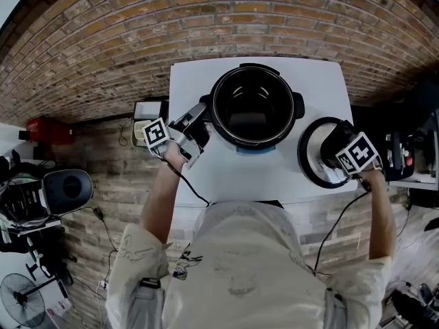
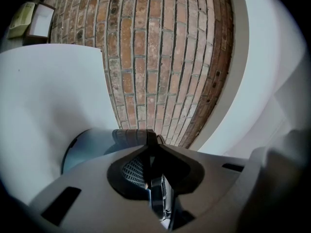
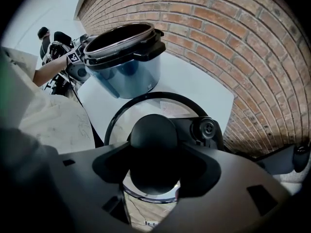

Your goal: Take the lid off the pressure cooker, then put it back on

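1. At the upper centre of the head view, the cooker (image 1: 252, 105) stands open on the white table (image 1: 226, 177); its dark pot is uncovered and looks empty; a brick wall (image 1: 103, 40) fills the frame above it.
2. At the right edge of the table, well apart from the cooker, is the lid (image 1: 314, 164): a glass disc with a black rim, partly over the table's edge; whether it touches the table I cannot tell.
3. The right gripper (image 1: 336, 149) points down onto the lid; in the right gripper view its jaws (image 3: 154, 147) are clenched round the lid's round black knob (image 3: 153, 132), which fills the gap between them; a small black valve (image 3: 208, 128) sits just right of the knob; the cooker (image 3: 129, 67) stands in the upper left of that frame.
4. The left gripper (image 1: 200, 123) lies level at the cooker's left side; in the left gripper view its jaws (image 2: 151, 147) are clamped on the thin dark handle (image 2: 130, 136) that sticks out from the cooker's blue-grey body (image 2: 85, 149).
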Available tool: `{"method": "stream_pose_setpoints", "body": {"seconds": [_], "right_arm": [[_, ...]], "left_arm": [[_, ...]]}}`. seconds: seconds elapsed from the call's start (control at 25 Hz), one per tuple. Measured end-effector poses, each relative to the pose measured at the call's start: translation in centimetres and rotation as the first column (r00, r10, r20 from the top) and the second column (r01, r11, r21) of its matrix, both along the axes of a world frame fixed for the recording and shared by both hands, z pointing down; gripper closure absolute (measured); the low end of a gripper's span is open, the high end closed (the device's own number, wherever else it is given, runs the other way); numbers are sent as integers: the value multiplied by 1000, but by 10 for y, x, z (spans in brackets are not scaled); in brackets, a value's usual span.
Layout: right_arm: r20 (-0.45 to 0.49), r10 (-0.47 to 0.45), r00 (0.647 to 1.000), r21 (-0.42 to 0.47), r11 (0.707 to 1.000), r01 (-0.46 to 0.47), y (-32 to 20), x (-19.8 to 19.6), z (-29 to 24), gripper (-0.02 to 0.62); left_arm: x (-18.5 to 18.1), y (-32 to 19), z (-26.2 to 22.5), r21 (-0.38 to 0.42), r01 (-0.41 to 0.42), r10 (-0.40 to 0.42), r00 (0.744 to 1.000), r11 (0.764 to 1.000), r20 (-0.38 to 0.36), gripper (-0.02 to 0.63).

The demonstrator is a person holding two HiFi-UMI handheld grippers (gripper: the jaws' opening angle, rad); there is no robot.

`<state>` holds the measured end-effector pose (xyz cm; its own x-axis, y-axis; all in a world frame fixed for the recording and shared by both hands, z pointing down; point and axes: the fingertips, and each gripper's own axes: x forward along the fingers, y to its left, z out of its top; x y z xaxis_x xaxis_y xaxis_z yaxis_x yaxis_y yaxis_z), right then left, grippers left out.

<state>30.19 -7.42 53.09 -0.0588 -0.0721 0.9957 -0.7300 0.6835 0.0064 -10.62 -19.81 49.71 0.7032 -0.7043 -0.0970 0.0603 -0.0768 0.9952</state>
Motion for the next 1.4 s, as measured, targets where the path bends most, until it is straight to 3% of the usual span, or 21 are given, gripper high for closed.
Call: {"method": "stream_pose_setpoints", "body": {"seconds": [0.32, 0.56, 0.92, 1.2, 1.4], "right_arm": [[28, 13, 1000, 72, 997, -15, -21, 5, -70, 302], [52, -39, 998, 147, 989, 31, -35, -13, -127, 302], [77, -214, 974, 225, 955, 192, -52, -80, -176, 302], [135, -311, 941, 250, 930, 271, -72, -138, -178, 302], [127, -365, 922, 220, 917, 333, -76, -173, -173, 302]], "left_arm": [[0, 0, -1, 4, -1, 1, 1000, 1000, -6, 540], [0, 0, 0, 5, -1, 1, 1000, 1000, -6, 540], [1, 0, 0, 9, 5, -5, 1000, 1000, -16, 540], [1, -2, 1, 14, 7, -7, 1000, 1000, -20, 540], [3, -1, -1, 13, 0, 0, 1000, 1000, -28, 540]]}}
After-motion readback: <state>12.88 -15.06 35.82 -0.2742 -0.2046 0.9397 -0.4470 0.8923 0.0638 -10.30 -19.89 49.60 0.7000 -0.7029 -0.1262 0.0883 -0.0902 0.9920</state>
